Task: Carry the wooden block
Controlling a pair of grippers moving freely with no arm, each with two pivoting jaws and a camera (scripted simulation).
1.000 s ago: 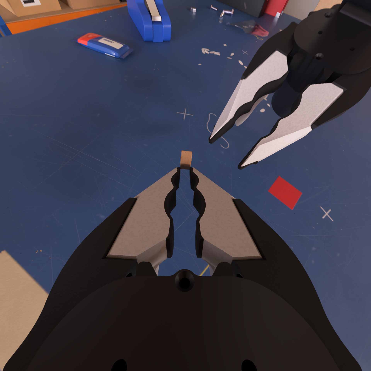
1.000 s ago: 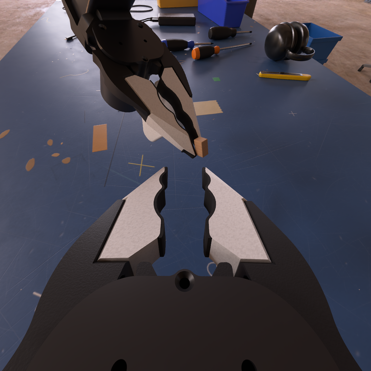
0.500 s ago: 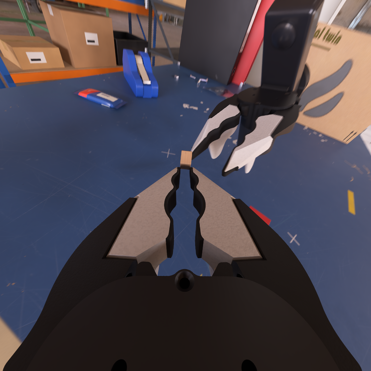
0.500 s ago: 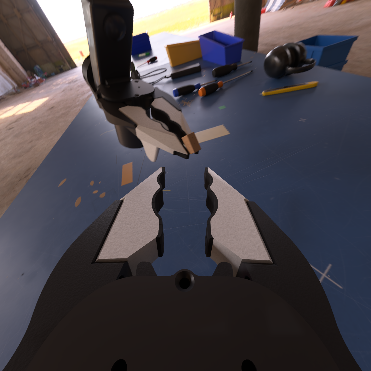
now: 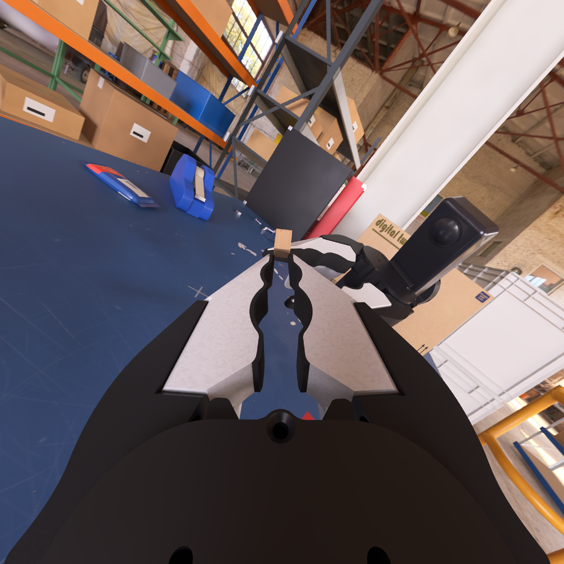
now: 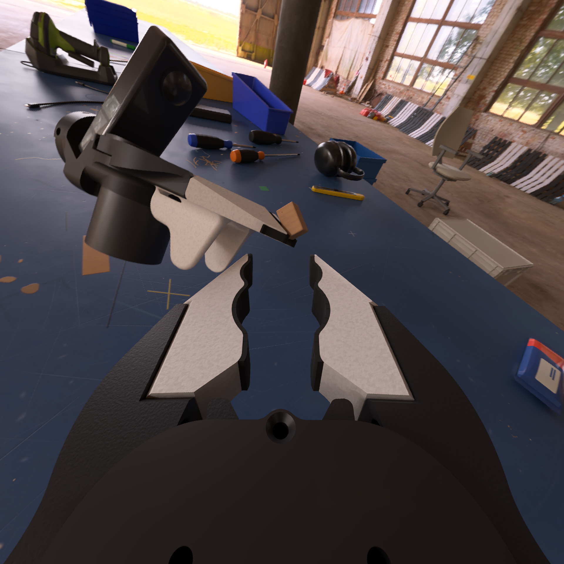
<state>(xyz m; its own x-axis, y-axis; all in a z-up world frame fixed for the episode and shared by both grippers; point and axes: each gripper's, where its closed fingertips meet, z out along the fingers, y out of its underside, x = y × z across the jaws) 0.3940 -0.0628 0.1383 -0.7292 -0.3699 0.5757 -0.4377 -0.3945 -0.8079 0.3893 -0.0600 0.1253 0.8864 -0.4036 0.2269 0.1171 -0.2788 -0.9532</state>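
The jaws of the left gripper [image 5: 281,259] are clamped on the wooden block [image 5: 282,244], which is held at the fingertips, clear above the blue table [image 5: 76,290]. The jaws of the right gripper [image 6: 281,259] are set apart and empty, just beside the block. Screwdrivers [image 6: 258,156], black ear defenders [image 6: 337,159] and a yellow utility knife [image 6: 337,193] are seen on the table beyond.
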